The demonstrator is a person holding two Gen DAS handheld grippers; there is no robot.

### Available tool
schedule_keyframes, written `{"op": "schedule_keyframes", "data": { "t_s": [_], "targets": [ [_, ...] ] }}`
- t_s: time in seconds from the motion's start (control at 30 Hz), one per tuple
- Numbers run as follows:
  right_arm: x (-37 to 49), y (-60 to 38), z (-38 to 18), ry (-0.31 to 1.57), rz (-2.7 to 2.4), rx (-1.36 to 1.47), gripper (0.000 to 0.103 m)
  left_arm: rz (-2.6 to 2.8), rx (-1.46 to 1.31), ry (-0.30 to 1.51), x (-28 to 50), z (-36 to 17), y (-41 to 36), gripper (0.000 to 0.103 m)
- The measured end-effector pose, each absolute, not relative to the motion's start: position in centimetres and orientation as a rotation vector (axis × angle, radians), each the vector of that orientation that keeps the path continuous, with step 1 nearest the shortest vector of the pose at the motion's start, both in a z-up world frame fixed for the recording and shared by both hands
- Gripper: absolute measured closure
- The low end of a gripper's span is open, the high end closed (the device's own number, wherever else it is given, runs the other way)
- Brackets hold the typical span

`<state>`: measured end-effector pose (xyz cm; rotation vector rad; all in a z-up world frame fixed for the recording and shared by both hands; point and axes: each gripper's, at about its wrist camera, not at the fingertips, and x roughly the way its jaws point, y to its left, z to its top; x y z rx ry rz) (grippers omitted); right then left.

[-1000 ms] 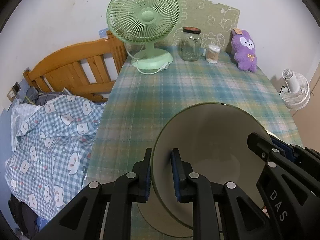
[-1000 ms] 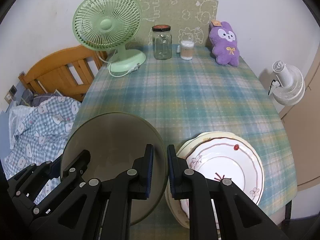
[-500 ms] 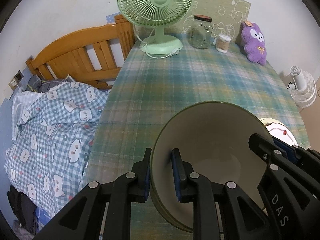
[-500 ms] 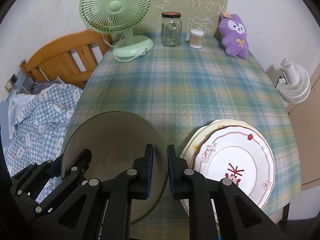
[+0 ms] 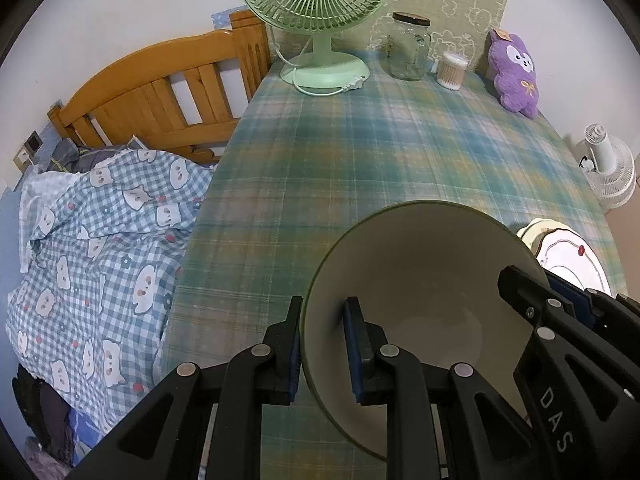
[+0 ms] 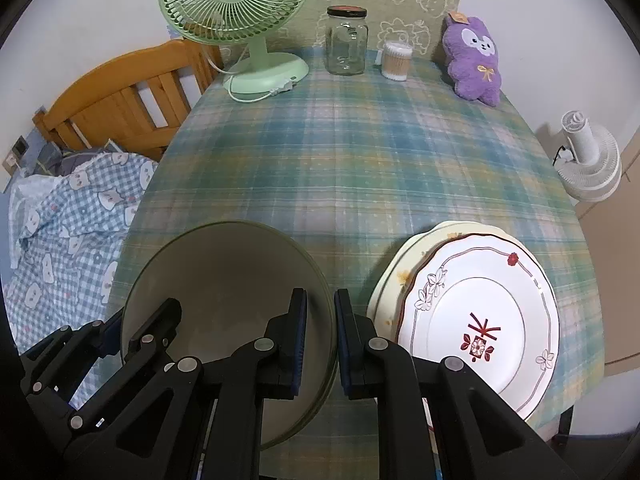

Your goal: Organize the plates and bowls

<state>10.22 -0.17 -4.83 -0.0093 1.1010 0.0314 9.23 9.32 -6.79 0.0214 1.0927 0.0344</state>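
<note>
Bowl [image 6: 224,280] pinched at opposite rims by left tool [image 5: 322,350] and right tool [image 6: 320,338], plate stack [image 6: 476,320] just right on tabletop [image 6: 360,160].

Both cams sit on the grippers, close above the table [image 5: 360,152], tilted down toward the far wall; both catch the same bowl [image 5: 420,280].
</note>
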Motion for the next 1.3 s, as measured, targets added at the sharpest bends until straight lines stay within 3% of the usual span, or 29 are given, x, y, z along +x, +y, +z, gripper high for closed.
{"op": "schedule_keyframes", "data": {
  "t_s": [0.27,0.4,0.43,0.5,0.57,0.7,1.3],
  "targets": [
    [10.1,-0.5,-4.6,1.117,0.036,0.028,0.086,0.007,0.036,1.071,9.2,-6.3,9.3,0.080],
    [10.3,-0.7,-3.9,1.111,0.043,0.024,0.084,-0.003,0.042,1.052,9.4,-5.6,9.0,0.065],
    [10.5,-0.7,-3.7,1.113,0.048,0.024,0.082,-0.006,0.043,1.051,9.5,-5.5,9.0,0.062],
    [10.7,-0.8,-3.6,1.120,0.061,0.032,0.061,-0.014,0.048,1.048,9.7,-5.5,9.0,0.057],
    [10.7,-0.9,-3.6,1.116,0.068,0.037,0.051,-0.028,0.052,1.051,9.8,-5.6,9.1,0.048],
    [11.2,-1.0,-4.3,1.131,0.078,0.042,0.051,-0.062,0.058,1.059,10.1,-6.3,9.2,0.043],
    [12.6,-1.1,-8.7,1.253,0.078,0.127,0.051,-0.106,0.036,1.152,10.9,-9.1,8.6,0.045]
  ]
}}
